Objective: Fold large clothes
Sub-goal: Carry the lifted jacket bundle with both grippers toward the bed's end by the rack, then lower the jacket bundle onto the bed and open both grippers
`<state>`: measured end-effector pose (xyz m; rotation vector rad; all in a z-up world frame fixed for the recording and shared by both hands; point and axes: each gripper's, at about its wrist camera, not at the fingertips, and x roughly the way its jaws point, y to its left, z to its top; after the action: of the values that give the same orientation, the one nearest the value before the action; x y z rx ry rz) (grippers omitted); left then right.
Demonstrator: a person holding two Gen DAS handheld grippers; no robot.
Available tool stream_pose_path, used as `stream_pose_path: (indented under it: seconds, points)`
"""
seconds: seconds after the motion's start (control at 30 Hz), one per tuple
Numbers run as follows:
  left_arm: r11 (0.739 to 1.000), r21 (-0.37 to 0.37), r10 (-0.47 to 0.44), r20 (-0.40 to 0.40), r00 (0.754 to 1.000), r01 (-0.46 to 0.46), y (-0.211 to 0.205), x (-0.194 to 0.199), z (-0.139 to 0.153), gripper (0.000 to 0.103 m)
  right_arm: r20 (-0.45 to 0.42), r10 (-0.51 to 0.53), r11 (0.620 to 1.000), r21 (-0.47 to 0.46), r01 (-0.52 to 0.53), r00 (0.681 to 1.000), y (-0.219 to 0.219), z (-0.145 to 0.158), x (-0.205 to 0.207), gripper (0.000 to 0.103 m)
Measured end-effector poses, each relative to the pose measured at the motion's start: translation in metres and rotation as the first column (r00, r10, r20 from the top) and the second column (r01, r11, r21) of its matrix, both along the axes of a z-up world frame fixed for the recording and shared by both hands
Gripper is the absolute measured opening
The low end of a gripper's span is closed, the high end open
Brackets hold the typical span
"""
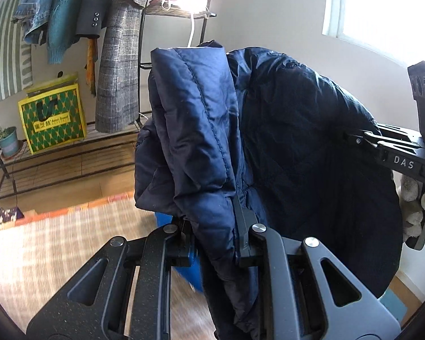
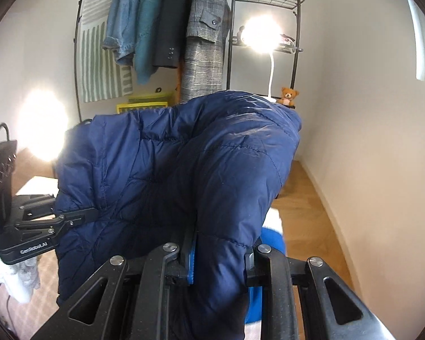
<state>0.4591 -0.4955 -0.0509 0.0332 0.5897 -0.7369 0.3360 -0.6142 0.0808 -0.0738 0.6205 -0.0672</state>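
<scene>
A navy quilted puffer jacket (image 1: 201, 130) hangs in the air between both grippers, bunched and folded over itself. My left gripper (image 1: 215, 235) is shut on a thick fold of it, the fabric pinched between the two black fingers. In the left wrist view the right gripper (image 1: 351, 138) comes in from the right edge, clamped on the jacket's darker side. In the right wrist view the jacket (image 2: 184, 164) fills the middle. My right gripper (image 2: 221, 257) is shut on a padded fold there. The left gripper (image 2: 79, 216) grips the jacket's left edge.
A black clothes rack (image 2: 235, 28) at the back holds a denim jacket (image 2: 121, 22), a teal top, a dark blazer and a plaid coat (image 1: 119, 70). A yellow-green bag (image 1: 53, 119) and a potted plant (image 1: 7, 140) sit on its low shelf. A woven rug (image 1: 56, 240) covers the wooden floor. A teddy bear (image 2: 289, 95) sits at the back right.
</scene>
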Motion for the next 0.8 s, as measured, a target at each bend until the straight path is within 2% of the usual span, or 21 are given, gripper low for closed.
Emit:
stream_pose_path:
  seconds: [0.17, 0.33, 0.57, 0.67, 0.7, 0.73, 0.8]
  points:
    - [0.999, -0.004, 0.032, -0.002, 0.999, -0.032, -0.015, 0.030, -0.013, 0.016, -0.001, 0.006, 0.999, -0.045, -0.006, 1.000, -0.010, -0.010, 0.039, 0.020]
    - [0.999, 0.007, 0.046, -0.058, 0.997, -0.046, -0.025, 0.057, -0.043, 0.016, -0.041, 0.011, 0.997, -0.079, -0.014, 0.999, -0.017, -0.043, 0.065, 0.020]
    - [0.995, 0.060, 0.089, -0.078, 0.993, -0.085, -0.029, 0.079, -0.081, 0.017, -0.095, -0.036, 0.991, -0.131, 0.023, 0.995, -0.021, -0.086, 0.093, 0.022]
    - [0.993, 0.068, 0.103, -0.102, 0.989, -0.097, -0.027, 0.087, -0.090, 0.022, -0.131, -0.105, 0.980, -0.180, 0.081, 0.986, -0.027, -0.101, 0.111, 0.030]
    - [0.992, 0.071, 0.107, -0.106, 0.989, -0.100, -0.026, 0.090, -0.092, 0.030, -0.147, -0.129, 0.977, -0.190, 0.100, 0.981, -0.028, -0.106, 0.112, 0.037]
    - [0.992, 0.073, 0.115, -0.107, 0.988, -0.107, -0.024, 0.092, -0.092, 0.034, -0.162, -0.158, 0.970, -0.208, 0.123, 0.974, -0.032, -0.112, 0.115, 0.041]
    - [0.986, 0.085, 0.155, -0.113, 0.981, -0.145, -0.020, 0.095, -0.092, 0.054, -0.150, -0.251, 0.930, -0.311, 0.195, 0.956, -0.036, -0.120, 0.117, 0.063]
